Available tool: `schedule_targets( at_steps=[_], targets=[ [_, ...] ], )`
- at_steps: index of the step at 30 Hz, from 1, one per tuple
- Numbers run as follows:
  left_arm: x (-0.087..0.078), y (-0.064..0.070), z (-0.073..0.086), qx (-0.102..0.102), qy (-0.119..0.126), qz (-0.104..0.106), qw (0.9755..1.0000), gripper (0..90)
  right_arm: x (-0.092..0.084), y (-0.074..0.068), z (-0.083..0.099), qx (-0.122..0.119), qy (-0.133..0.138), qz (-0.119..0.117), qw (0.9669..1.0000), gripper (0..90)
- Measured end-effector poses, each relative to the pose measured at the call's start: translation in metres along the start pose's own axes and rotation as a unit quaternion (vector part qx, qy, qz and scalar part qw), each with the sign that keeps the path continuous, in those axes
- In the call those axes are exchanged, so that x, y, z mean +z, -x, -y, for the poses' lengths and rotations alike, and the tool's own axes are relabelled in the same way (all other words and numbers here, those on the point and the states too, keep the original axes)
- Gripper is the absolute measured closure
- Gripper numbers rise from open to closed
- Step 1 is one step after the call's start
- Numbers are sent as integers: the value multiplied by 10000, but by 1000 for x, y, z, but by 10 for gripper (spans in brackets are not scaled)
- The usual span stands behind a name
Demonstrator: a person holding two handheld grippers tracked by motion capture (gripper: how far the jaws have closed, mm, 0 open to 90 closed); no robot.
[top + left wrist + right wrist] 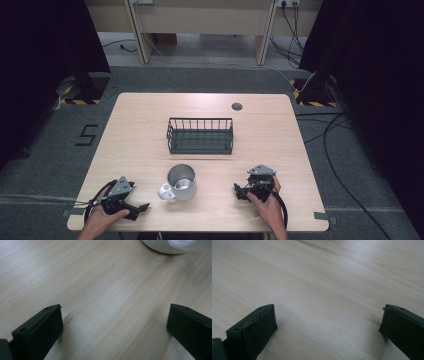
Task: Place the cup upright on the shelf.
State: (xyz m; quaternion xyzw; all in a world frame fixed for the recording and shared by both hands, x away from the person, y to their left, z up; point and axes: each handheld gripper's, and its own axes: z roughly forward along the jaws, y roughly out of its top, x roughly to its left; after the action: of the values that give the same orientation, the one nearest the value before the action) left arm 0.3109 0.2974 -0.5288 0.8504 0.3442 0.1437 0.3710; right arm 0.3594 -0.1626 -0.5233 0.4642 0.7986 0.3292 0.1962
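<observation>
On the near left of the table [145, 130], I find my left gripper [134, 209] resting low at the near edge, held by a hand [102, 216], its jaws pointing right toward the mug. In the left gripper view its jaws stand wide apart over bare wood with nothing between them, and the mug's [166, 246] white base sits at the top edge. The steel mug [181, 182] stands upright near the middle, between the two grippers and touching neither, its white handle turned to the near left. Beyond it, on the far side, sits a black wire basket [200, 135], well apart from the mug. At the near right, my right gripper [244, 191] rests in a hand [267, 206], pointing left toward the mug; the right gripper view shows its jaws spread wide, holding nothing.
</observation>
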Motion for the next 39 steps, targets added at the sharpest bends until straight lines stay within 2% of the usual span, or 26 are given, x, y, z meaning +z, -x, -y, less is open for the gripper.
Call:
schedule_targets(
  at_steps=[8,10,11,12,13,17,20,23,29,35,39],
  targets=[
    [-1,0,0,-17,36,-15,10000,8,0,0,0,9,-6,-3,10000,5],
    [-2,0,1,-19,96,4,10000,57,0,0,0,3,-1,7,10000,6],
    [-4,0,2,-23,154,15,9999,128,0,0,0,14,-5,15,10000,5],
    [-5,0,2,1,148,40,9999,128,0,0,0,14,-5,15,10000,5],
    [-7,1,2,59,124,84,9999,165,0,-1,0,30,-11,16,10000,6],
    [-11,5,0,84,303,160,9994,152,-1,-1,1,7,-8,10,10000,5],
    [-13,10,-4,190,382,227,9988,152,-1,-1,1,8,-6,9,10000,5],
    [-15,17,-7,270,513,377,9976,152,-1,-1,1,6,-11,8,10000,5],
    [-9,34,-18,431,622,552,9956,151,-1,-1,1,1,-2,5,10000,4],
    [-4,43,-34,425,792,547,9944,152,-1,-2,1,1,-11,-11,10000,4],
    [1,42,-42,437,799,463,9948,152,-2,-1,2,-29,-15,-21,10000,4]
  ],
)
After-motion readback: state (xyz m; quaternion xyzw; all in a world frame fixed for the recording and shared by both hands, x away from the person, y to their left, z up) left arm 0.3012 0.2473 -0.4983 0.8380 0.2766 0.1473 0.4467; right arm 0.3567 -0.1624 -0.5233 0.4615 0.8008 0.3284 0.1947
